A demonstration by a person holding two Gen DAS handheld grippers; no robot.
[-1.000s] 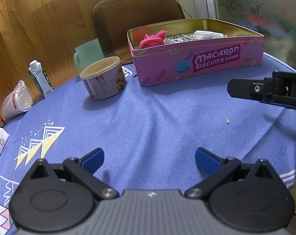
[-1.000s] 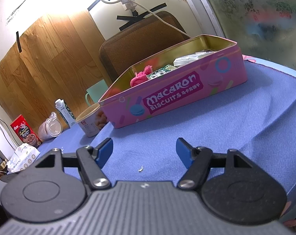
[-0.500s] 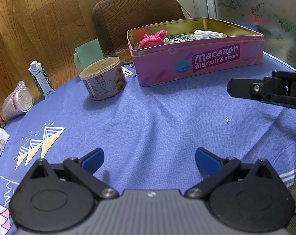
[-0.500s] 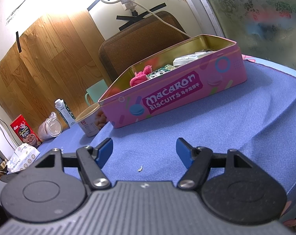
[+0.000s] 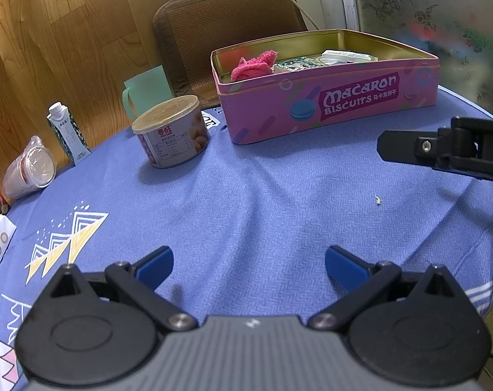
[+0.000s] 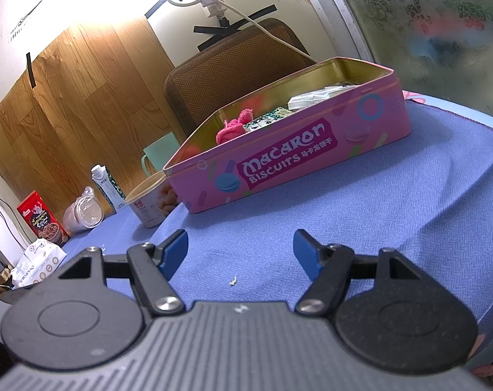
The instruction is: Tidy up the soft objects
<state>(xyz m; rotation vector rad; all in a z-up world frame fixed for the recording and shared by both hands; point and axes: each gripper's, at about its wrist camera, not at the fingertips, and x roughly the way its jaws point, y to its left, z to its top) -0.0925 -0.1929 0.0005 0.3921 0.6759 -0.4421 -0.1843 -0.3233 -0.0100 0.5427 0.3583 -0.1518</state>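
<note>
A pink "Macaron Biscuits" tin [image 5: 328, 110] stands open at the far side of the blue tablecloth; it also shows in the right wrist view [image 6: 292, 159]. A fuzzy pink soft cloth [image 5: 254, 65] lies in its left end, also seen in the right wrist view [image 6: 235, 127], beside a green patterned packet [image 5: 295, 63] and a white packet [image 5: 344, 56]. My left gripper [image 5: 248, 265] is open and empty, low over the cloth, well short of the tin. My right gripper [image 6: 240, 251] is open and empty; its finger shows at the right of the left wrist view [image 5: 442, 150].
A round snack can [image 5: 171, 130] stands left of the tin, with a mint-green mug [image 5: 145, 89] behind it. A milk carton [image 5: 67, 130], a plastic cup [image 5: 31, 169] and snack bags [image 6: 41, 218] sit at the left edge. A brown chair [image 5: 227, 32] stands behind. A crumb [image 5: 378, 199] lies on the cloth.
</note>
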